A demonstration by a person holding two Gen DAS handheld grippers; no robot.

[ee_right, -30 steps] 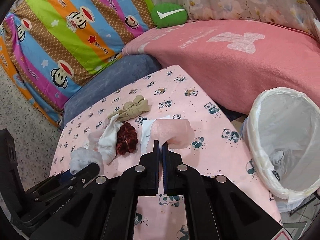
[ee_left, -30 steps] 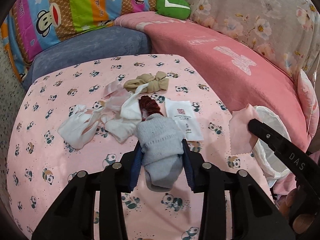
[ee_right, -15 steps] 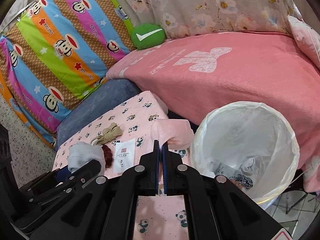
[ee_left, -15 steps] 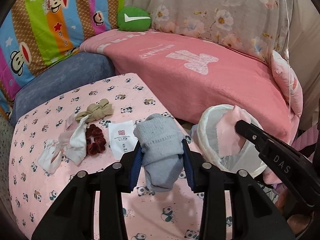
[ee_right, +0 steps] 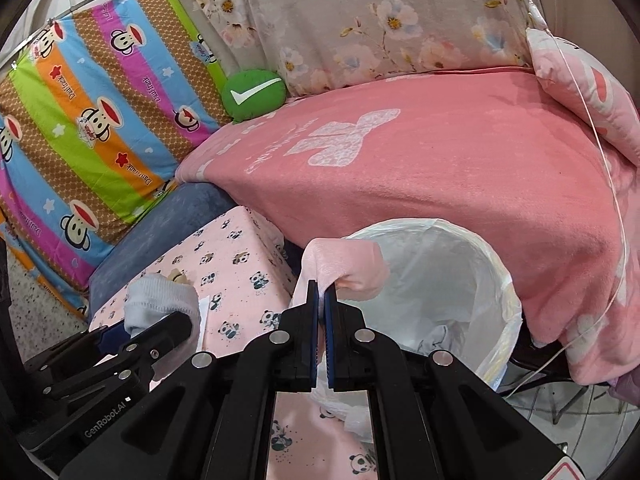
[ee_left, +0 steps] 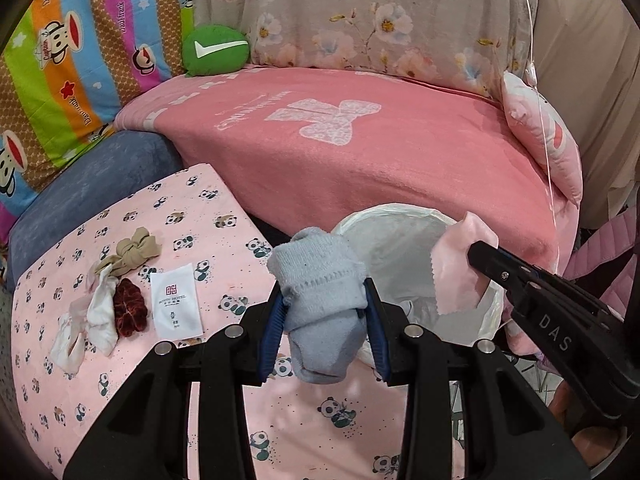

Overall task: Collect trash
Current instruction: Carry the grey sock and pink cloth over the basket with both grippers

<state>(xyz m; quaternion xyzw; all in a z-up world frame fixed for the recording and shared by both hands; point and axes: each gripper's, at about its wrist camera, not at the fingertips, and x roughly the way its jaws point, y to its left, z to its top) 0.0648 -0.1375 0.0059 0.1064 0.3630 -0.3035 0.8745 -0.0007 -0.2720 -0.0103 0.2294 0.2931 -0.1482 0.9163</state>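
My left claw clamped on grey sock, beside bin, my right claw pinching pink cloth at bin's rim

Grey sock clamped frame centre; pink cloth pinched over white-lined bin, centre-right.

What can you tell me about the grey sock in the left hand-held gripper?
The grey sock is a soft, knitted, light grey piece, folded into a thick bundle with a ribbed cuff on top. The left hand-held gripper clamps it between its blue pads, and its lower end hangs free. It is lifted off the panda cloth, near the white-lined bin.
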